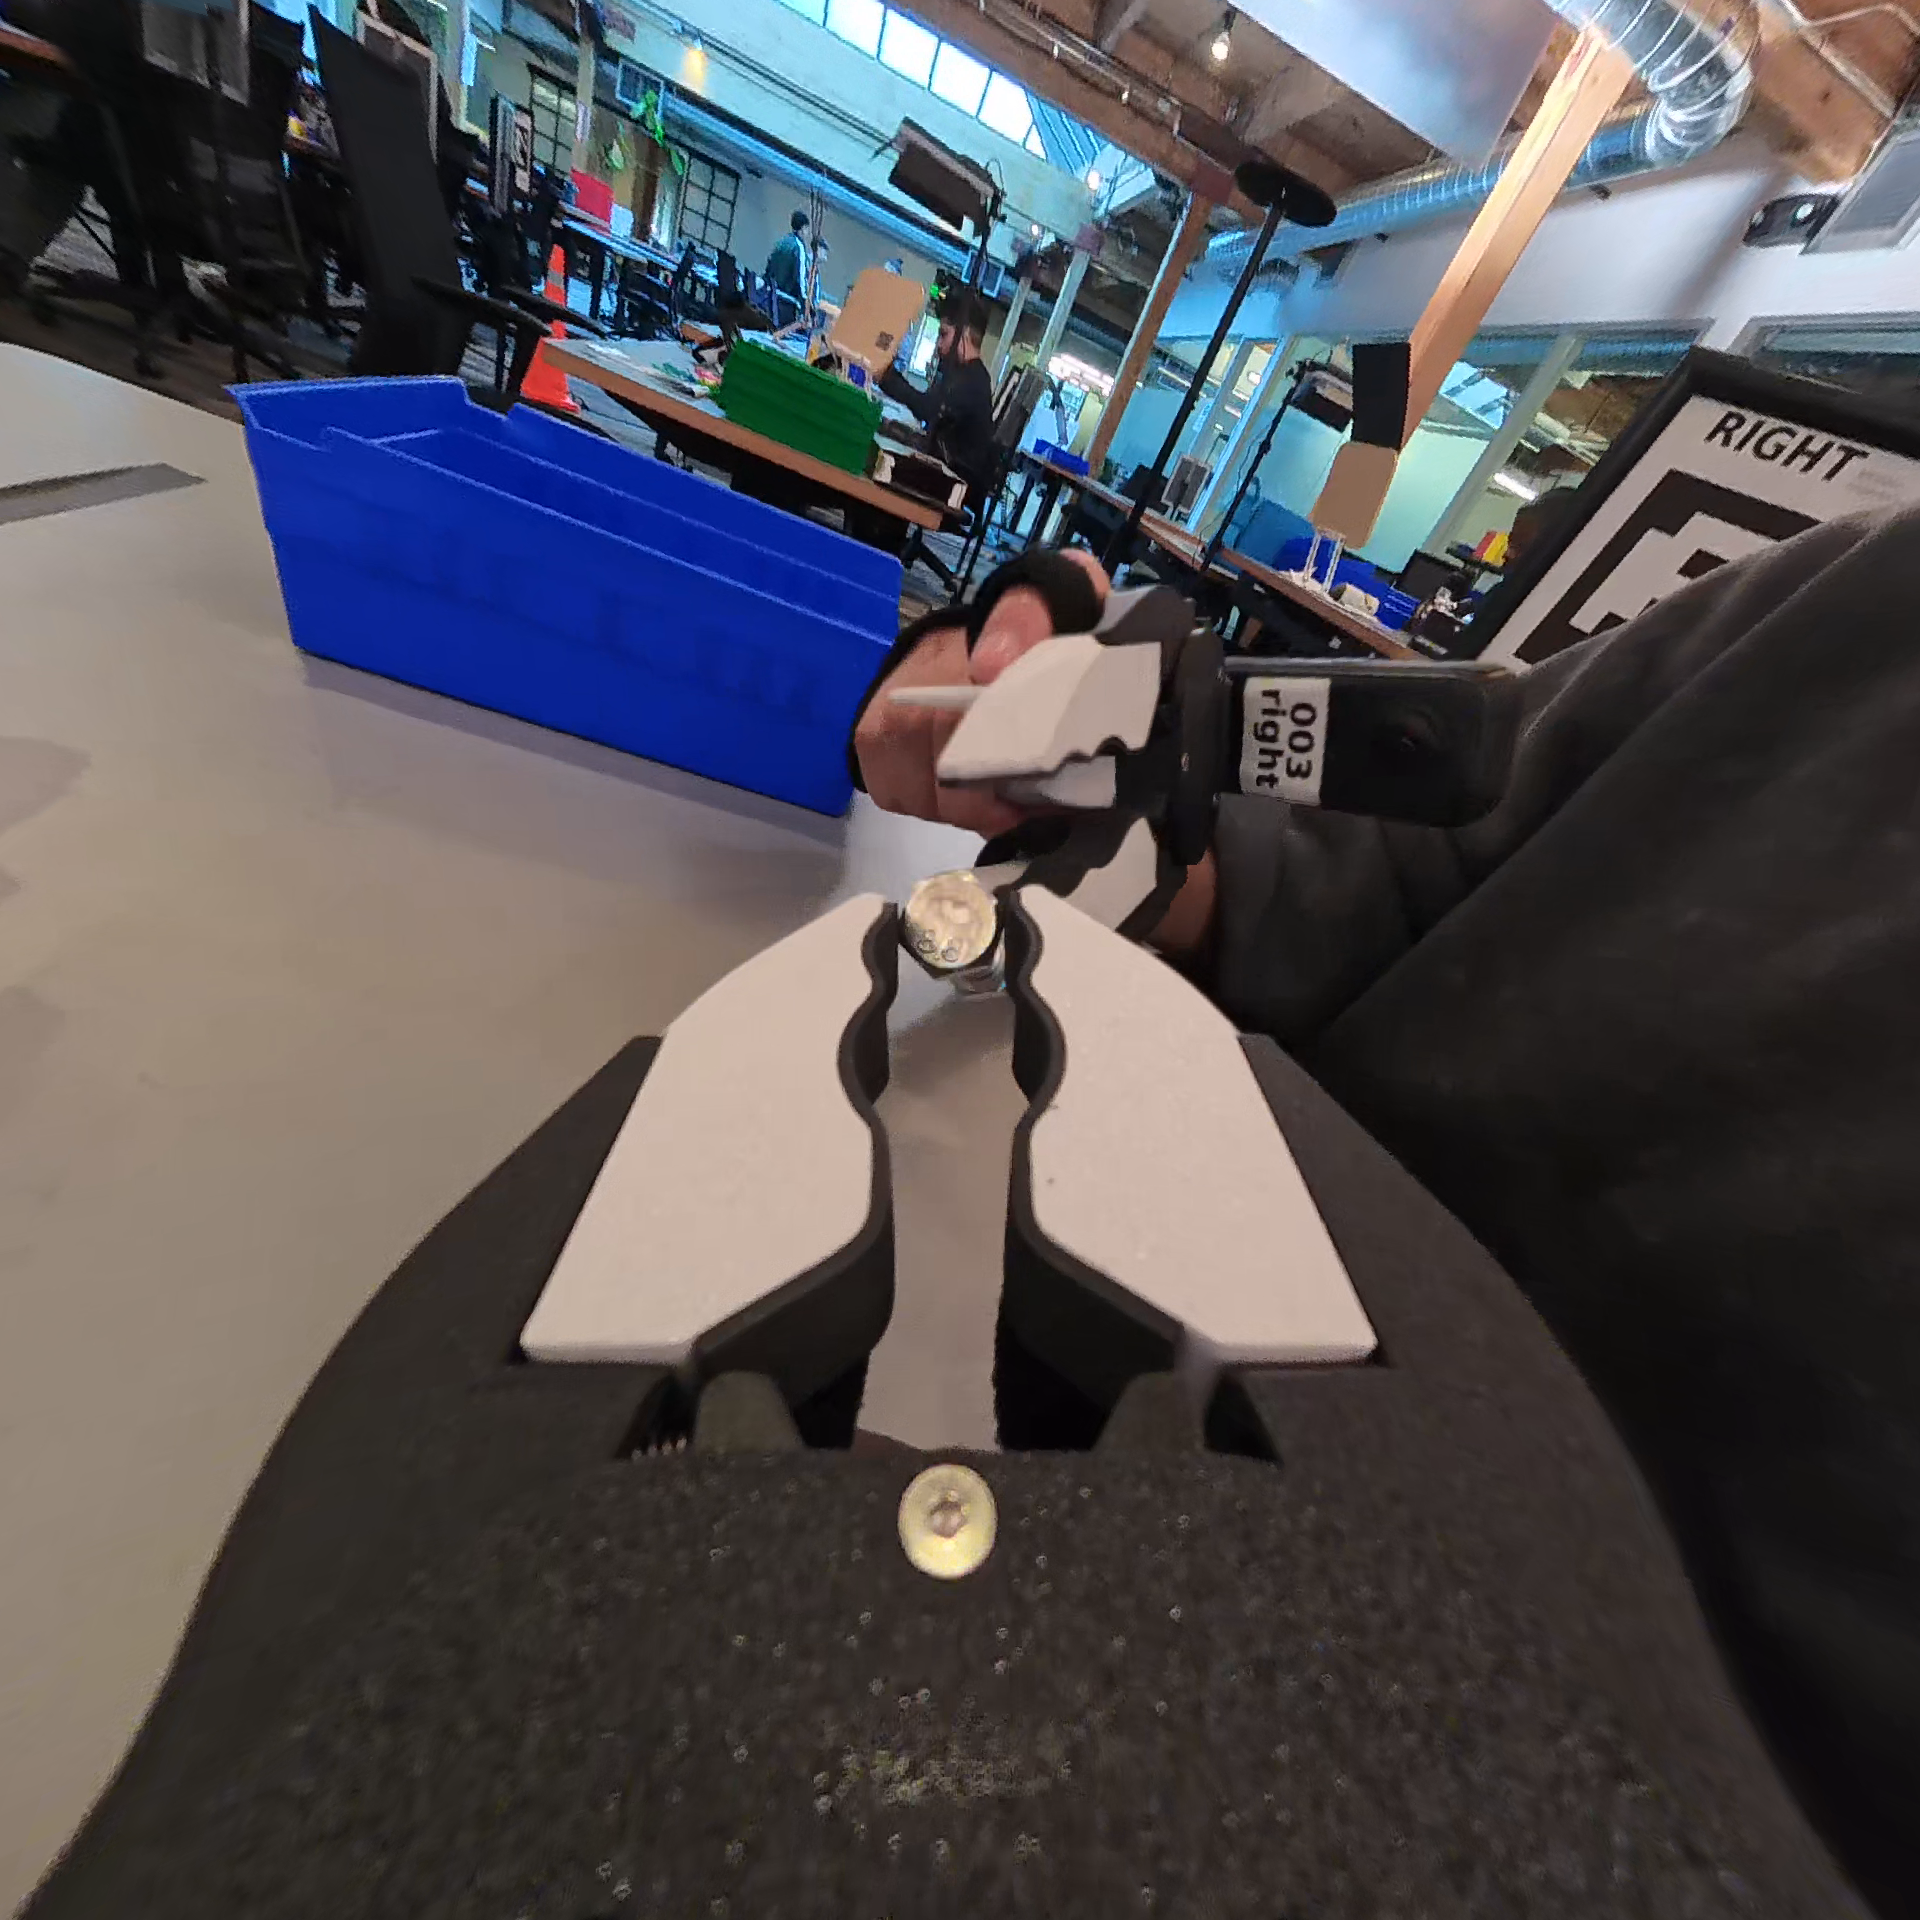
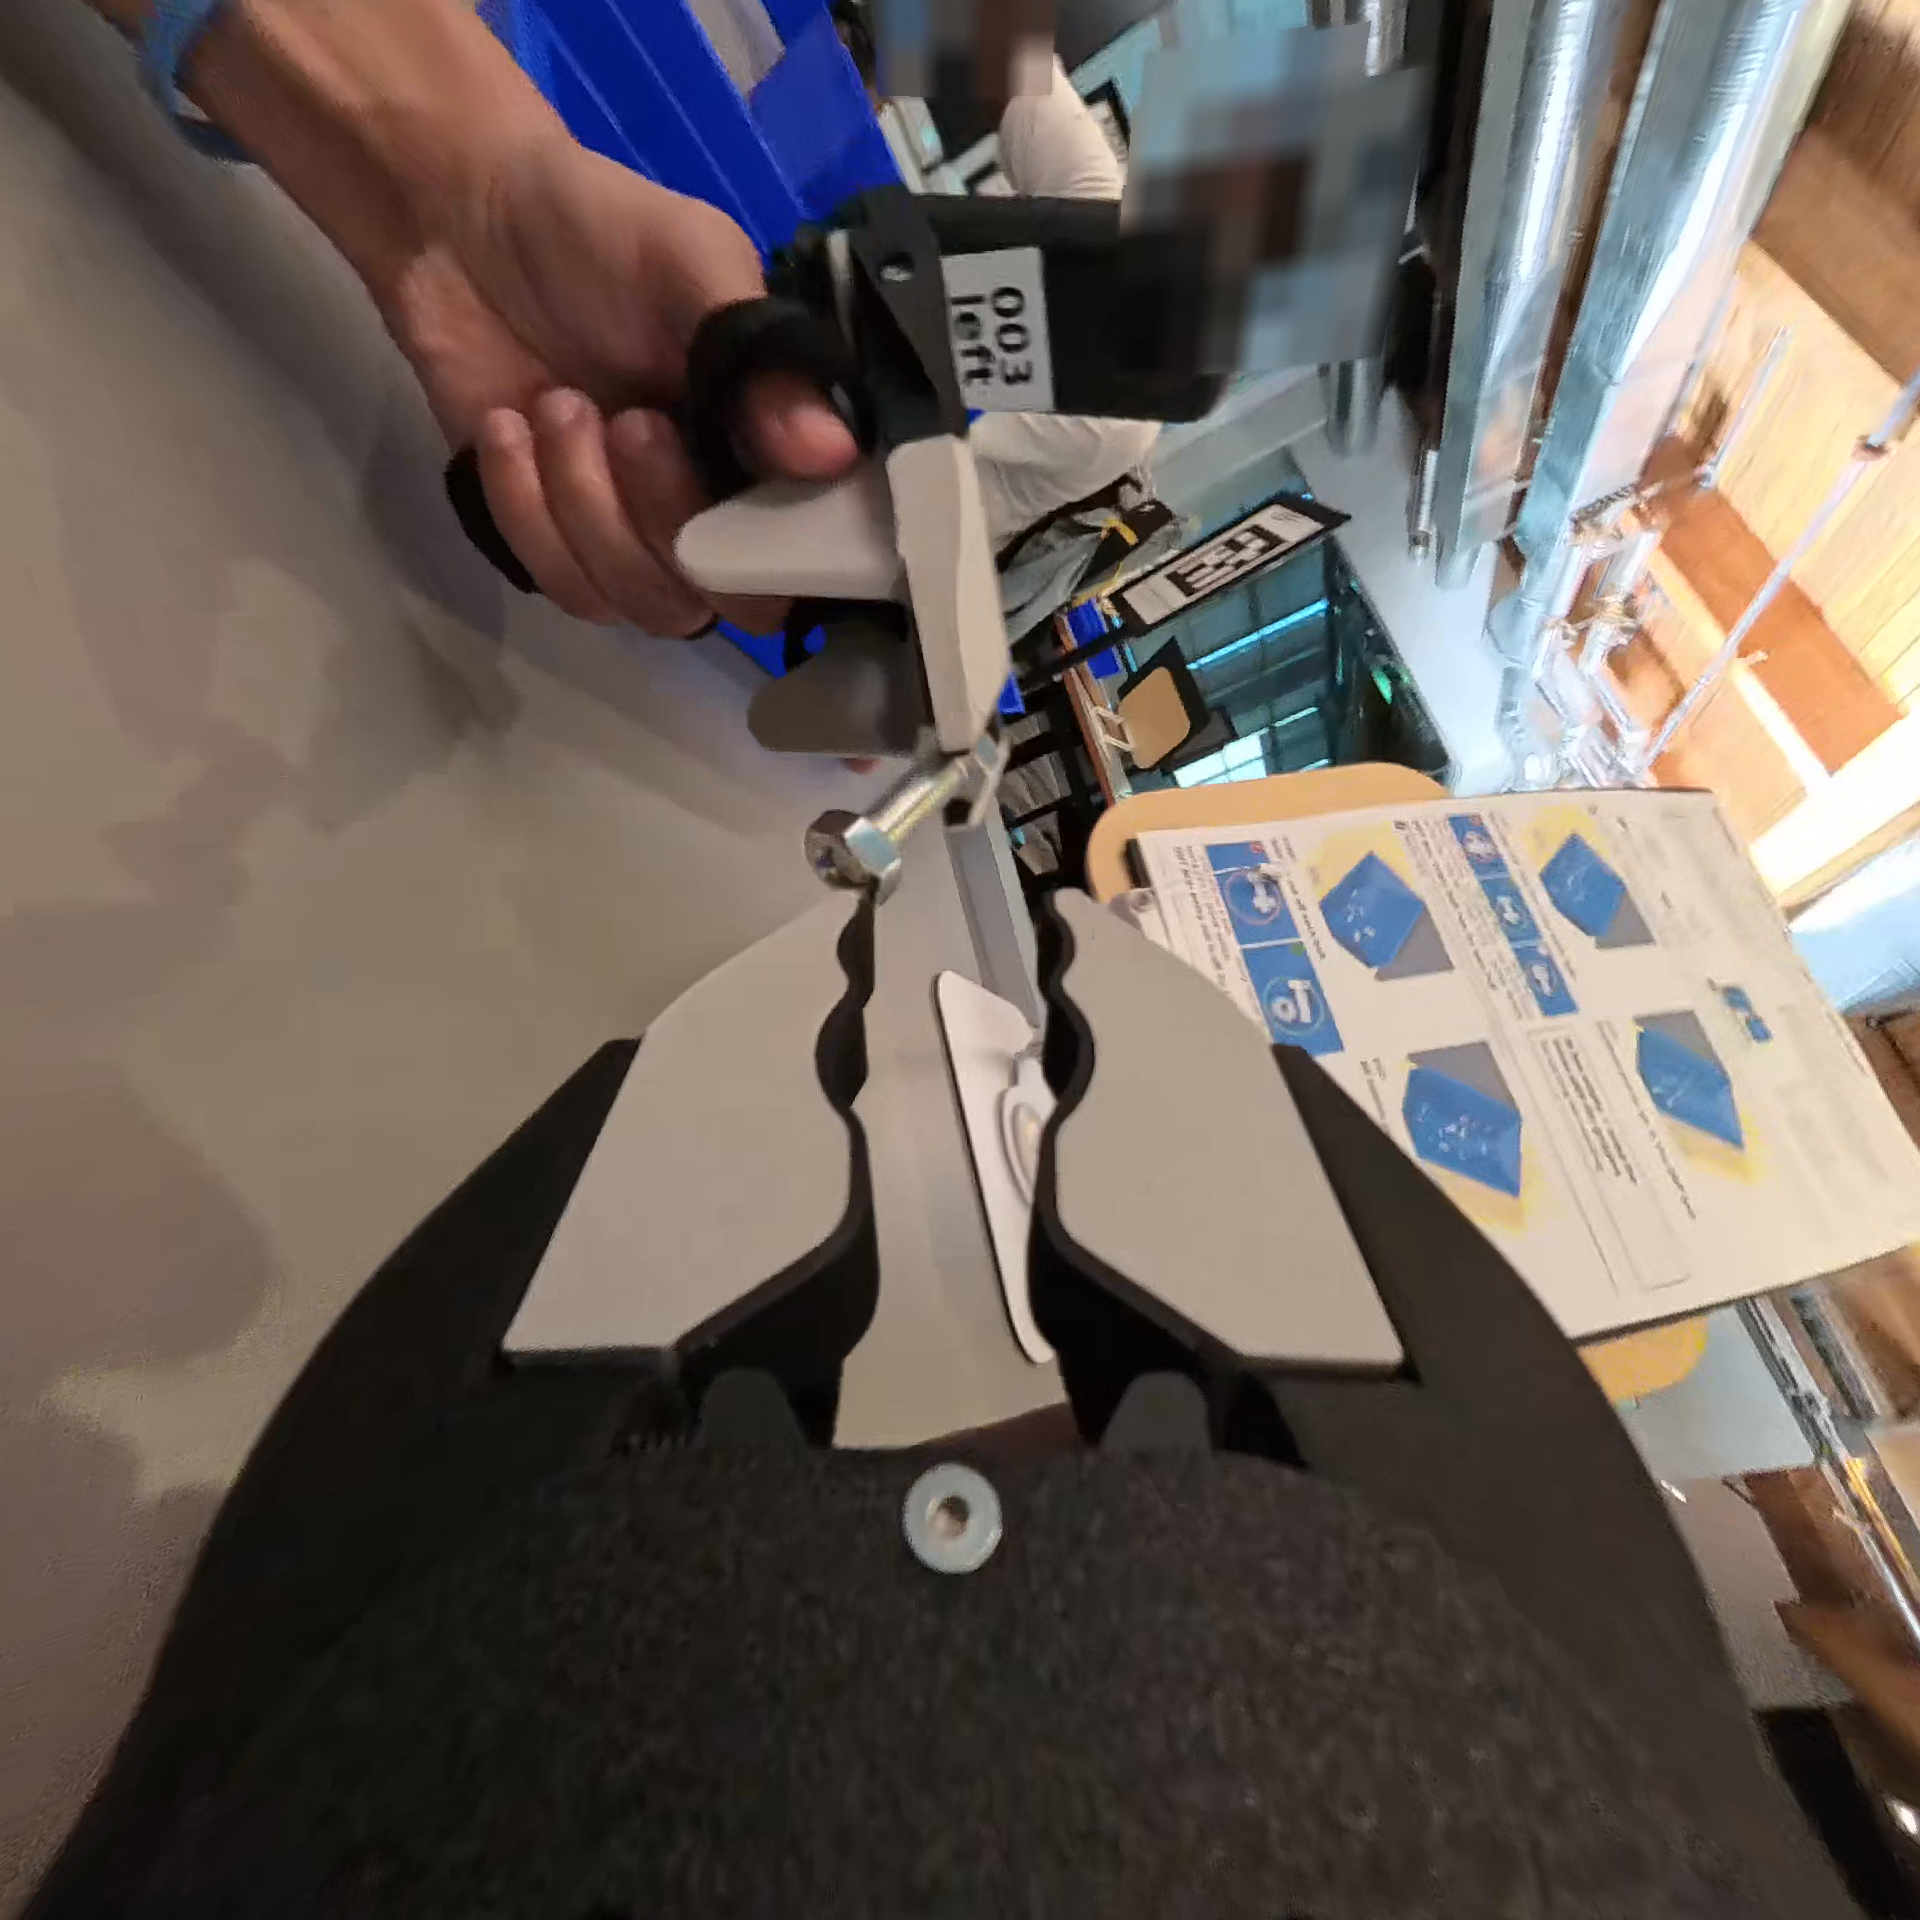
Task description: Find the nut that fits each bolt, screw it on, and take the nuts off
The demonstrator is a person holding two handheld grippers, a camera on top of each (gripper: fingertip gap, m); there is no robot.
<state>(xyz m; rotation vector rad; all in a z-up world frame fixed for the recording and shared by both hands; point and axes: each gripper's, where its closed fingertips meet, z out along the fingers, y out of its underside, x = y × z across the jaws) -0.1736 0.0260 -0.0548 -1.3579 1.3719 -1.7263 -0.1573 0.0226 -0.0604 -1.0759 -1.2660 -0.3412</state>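
One bolt (image 1: 951,925) shows in the left wrist view, its hex head facing the camera, clenched between the tips of the left gripper (image 1: 948,940). The two grey fingers (image 1: 748,1132) sit narrowly apart, pressing the bolt from both sides.

In the right wrist view the same bolt (image 2: 914,805) lies across the frame just beyond the fingertips of the right gripper (image 2: 951,914). One hex nut (image 2: 852,850) sits at the near end of its threaded shank, just off the tip of the right gripper's left finger (image 2: 717,1143); whether that tip touches the nut I cannot tell. The right gripper's two fingers stand apart with nothing between them, released. The far end of the bolt is pinched in the left gripper's fingertips.

One blue bin (image 1: 561,582) rests on the grey table (image 1: 208,987), well beyond the left fingers and to their left. One instruction sheet (image 2: 1507,1039) lies to the right of the right fingers.
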